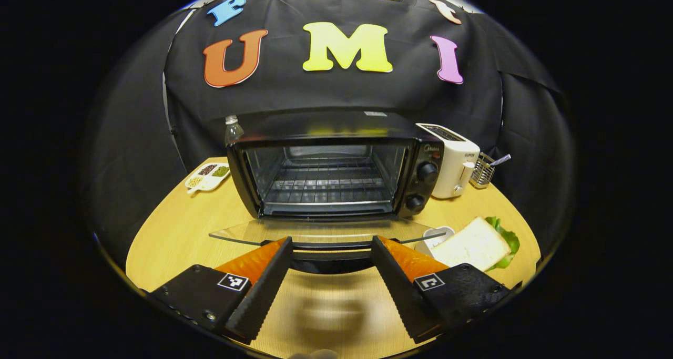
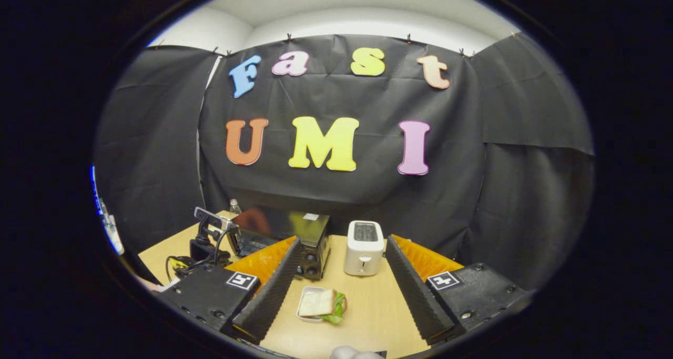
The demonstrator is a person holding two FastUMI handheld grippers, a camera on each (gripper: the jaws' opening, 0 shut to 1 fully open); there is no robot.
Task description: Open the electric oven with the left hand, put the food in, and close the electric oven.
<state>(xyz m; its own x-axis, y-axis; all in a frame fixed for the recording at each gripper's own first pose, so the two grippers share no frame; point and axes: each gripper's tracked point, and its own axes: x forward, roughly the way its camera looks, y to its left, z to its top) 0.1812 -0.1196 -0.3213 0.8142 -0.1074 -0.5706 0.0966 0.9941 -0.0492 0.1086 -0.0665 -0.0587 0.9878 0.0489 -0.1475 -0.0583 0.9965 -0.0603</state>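
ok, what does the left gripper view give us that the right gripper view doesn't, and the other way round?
Left gripper view: the oven cavity with its wire rack, the glass door lowered flat, a divided dish, a wire basket.
Right gripper view: the white wall above the cloth, a black cable.
Shared: oven, toaster, sandwich, bottle, table.

The left gripper view sits low and close before the electric oven (image 1: 328, 175), facing straight into its open cavity, over the lowered door near the desk's (image 1: 173, 233) front edge. The right gripper view looks from farther back and higher, facing the booth's back wall across the desk (image 2: 368, 311). Both views share the oven (image 2: 294, 238), the toaster (image 1: 455, 162) (image 2: 364, 247) and the sandwich (image 1: 476, 243) (image 2: 322, 303)
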